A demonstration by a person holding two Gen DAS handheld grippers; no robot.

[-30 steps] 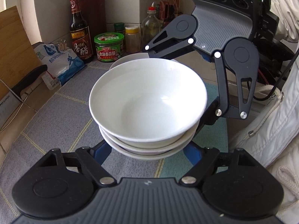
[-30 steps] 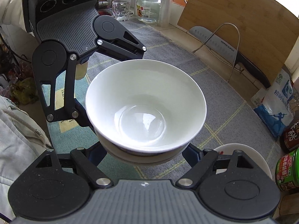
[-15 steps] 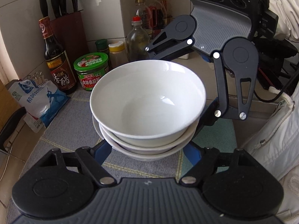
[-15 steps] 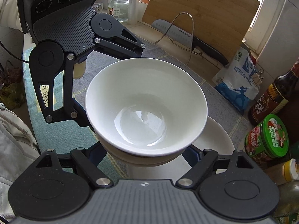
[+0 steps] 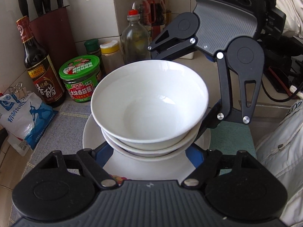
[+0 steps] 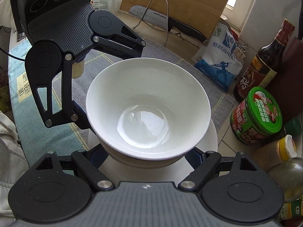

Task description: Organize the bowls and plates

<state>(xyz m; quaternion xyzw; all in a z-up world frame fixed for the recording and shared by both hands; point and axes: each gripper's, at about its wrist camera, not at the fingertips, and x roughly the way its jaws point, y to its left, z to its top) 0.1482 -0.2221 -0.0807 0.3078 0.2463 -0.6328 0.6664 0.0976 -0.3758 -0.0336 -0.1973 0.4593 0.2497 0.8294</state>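
Note:
A stack of white bowls (image 5: 149,104) is held between both grippers, one on each side. My left gripper (image 5: 149,151) is shut on the stack's near side in its view; my right gripper (image 6: 147,153) is shut on the opposite side. The stack (image 6: 147,102) hangs just above a white plate (image 5: 94,134), which also shows in the right wrist view (image 6: 212,141). The fingertips are hidden under the bowls. Whether the stack touches the plate cannot be told.
Close by the plate stand a green-lidded jar (image 5: 81,79), a dark vinegar bottle (image 5: 39,68), a salt bag (image 5: 22,117), small spice jars (image 5: 108,54) and bottles (image 5: 136,37). A knife block (image 5: 51,28) is at the wall. A cutting board and cleaver (image 6: 170,24) lean behind.
Both grippers carried the bowl stack toward the wall corner and brought it over the white plate, which now lies directly beneath. The grip has not changed.

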